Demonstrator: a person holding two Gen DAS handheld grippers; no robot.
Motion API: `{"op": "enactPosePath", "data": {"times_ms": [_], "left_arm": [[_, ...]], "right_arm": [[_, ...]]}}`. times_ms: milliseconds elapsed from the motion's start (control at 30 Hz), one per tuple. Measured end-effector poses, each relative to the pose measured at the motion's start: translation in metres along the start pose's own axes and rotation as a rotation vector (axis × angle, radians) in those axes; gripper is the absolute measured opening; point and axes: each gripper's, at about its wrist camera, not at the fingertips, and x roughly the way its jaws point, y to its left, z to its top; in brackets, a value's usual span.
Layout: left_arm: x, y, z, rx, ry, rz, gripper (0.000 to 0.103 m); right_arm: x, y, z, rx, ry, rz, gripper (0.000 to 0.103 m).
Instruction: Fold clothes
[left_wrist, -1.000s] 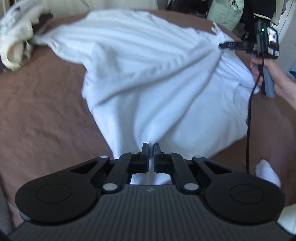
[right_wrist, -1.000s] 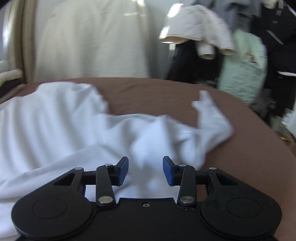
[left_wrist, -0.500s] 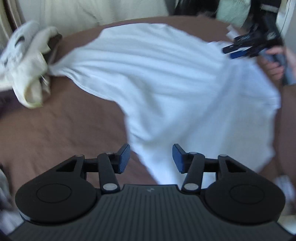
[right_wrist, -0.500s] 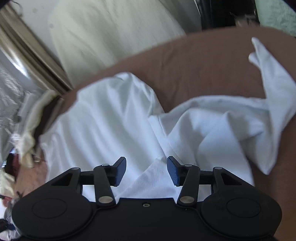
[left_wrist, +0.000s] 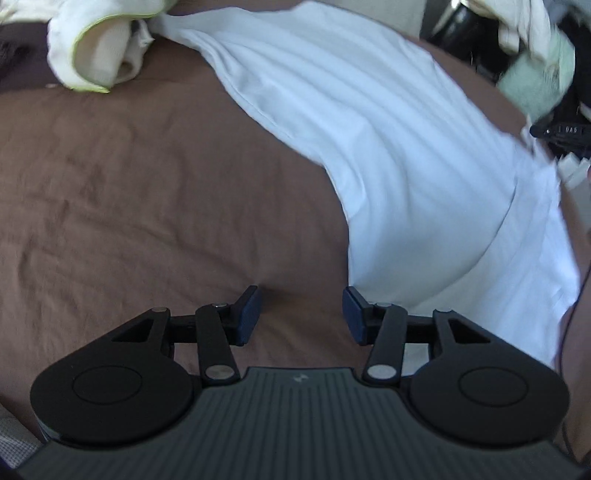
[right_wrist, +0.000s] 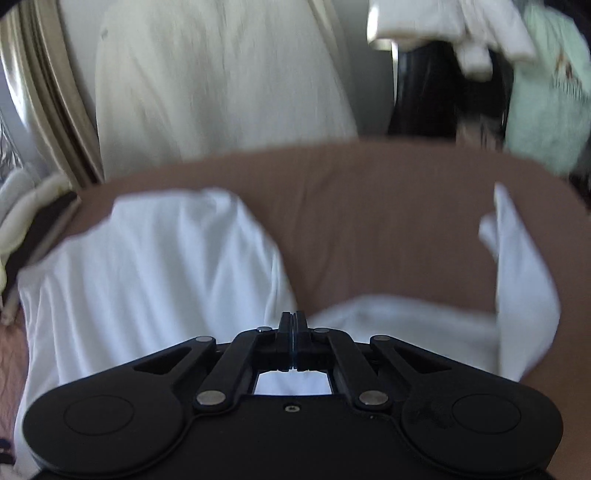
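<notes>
Currently my left gripper (left_wrist: 301, 312) is released over the bed (left_wrist: 129, 192), shirt (left_wrist: 388, 147) ahead-right; my right gripper (right_wrist: 294, 338) is clenched on shirt fabric. Folding barely begun; shirt unfolded, creased.

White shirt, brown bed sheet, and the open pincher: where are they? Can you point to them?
white shirt (left_wrist: 388, 122), left wrist view, on its smooth middle.
brown bed sheet (left_wrist: 129, 192), left wrist view, on a bare wrinkled patch.
left gripper (left_wrist: 301, 314), left wrist view, midway between its open fingertips.

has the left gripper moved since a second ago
Yes. The left gripper let go of the white shirt and shifted left, now open over the brown bedsheet.
</notes>
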Motion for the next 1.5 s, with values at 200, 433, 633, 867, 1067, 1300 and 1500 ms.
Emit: {"op": "enactPosePath", "data": {"times_ms": [200, 433, 633, 867, 1067, 1300, 1500], "left_arm": [[-0.006, 0.012, 0.01, 0.009, -0.103, 0.034, 0.049], [0.03, 0.013, 0.071, 0.051, -0.172, 0.21, 0.06], [0.072, 0.041, 0.137, -0.022, -0.193, 0.222, 0.067], [0.096, 0.028, 0.166, 0.114, -0.318, 0.253, 0.004], [0.056, 0.014, 0.179, 0.184, -0.503, 0.552, 0.004], [0.038, 0.017, 0.159, 0.155, -0.393, 0.413, 0.006], [-0.019, -0.036, 0.089, 0.294, -0.403, 0.136, 0.061]], "right_arm": [[0.033, 0.012, 0.056, -0.184, -0.136, -0.488, 0.074], [0.032, 0.098, 0.001, -0.315, 0.024, -0.01, 0.074], [-0.012, 0.176, -0.067, -0.338, 0.164, 0.552, 0.074], [-0.026, 0.2, -0.141, -0.28, 0.424, 0.811, 0.074], [-0.033, 0.179, -0.172, -0.272, 0.451, 0.739, 0.074], [-0.036, 0.161, -0.189, -0.196, 0.461, 0.738, 0.076], [-0.052, 0.14, -0.175, -0.06, 0.39, 0.821, 0.075]]}}
